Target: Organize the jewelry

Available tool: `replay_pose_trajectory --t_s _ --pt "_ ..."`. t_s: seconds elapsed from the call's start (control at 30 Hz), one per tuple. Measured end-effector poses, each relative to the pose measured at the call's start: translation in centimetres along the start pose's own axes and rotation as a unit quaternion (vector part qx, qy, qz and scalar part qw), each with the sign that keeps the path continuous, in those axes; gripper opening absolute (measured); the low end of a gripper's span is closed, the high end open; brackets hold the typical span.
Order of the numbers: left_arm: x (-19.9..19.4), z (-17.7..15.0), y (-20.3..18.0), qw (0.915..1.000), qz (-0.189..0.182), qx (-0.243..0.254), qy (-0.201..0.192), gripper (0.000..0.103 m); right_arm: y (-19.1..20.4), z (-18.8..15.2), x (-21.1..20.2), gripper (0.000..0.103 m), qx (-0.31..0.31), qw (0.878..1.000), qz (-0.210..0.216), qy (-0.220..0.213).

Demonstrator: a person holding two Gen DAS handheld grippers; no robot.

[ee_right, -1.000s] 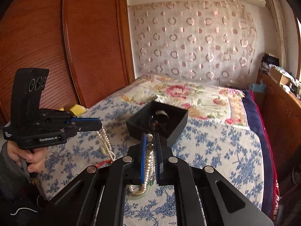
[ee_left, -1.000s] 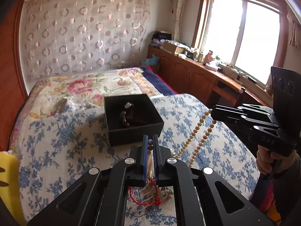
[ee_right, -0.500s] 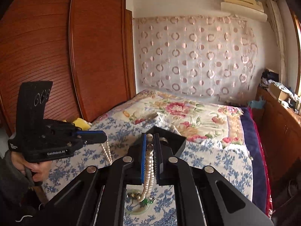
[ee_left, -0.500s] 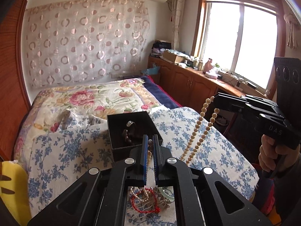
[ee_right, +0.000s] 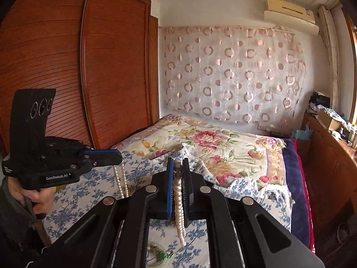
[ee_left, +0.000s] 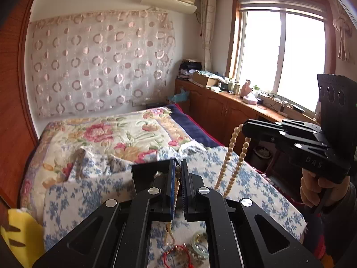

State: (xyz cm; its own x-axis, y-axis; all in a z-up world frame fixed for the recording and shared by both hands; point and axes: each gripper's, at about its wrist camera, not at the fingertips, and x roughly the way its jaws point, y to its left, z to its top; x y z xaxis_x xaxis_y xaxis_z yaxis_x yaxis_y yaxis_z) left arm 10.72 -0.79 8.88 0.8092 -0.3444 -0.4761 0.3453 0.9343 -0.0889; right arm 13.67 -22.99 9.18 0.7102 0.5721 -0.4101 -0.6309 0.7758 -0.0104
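You've lifted both grippers higher since a second ago, so the bead necklace (ee_left: 232,163) now hangs well above the bed (ee_left: 93,178). Your left gripper (ee_left: 177,172) is clamped on one end, your right gripper (ee_right: 177,172) on the other. Only your left view shows the black box (ee_left: 147,174), just beyond its fingertips, and the red bracelet (ee_left: 176,254) on the bed below.

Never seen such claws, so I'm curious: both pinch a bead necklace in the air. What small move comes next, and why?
Probably ease both forward over the black box. The left claw and right claw are shut on the bead necklace, its loops hang above the bed, and the box sits ahead.
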Motion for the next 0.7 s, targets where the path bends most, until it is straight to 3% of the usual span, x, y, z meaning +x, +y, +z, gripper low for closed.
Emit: replay_pose_trajectory --t_s 0.4,0.7 --pt "1.4 4.8 0.6 0.9996 0.002 0.011 -0.026 0.004 -2.0 3.8 2.6 0.009 -0.009 1.000 0.014 -0.019" --pt "4.8 4.3 2.7 1.0000 0.003 -0.007 0.001 0.004 -3.2 4.0 6.1 0.009 0.000 0.999 0.035 -0.010"
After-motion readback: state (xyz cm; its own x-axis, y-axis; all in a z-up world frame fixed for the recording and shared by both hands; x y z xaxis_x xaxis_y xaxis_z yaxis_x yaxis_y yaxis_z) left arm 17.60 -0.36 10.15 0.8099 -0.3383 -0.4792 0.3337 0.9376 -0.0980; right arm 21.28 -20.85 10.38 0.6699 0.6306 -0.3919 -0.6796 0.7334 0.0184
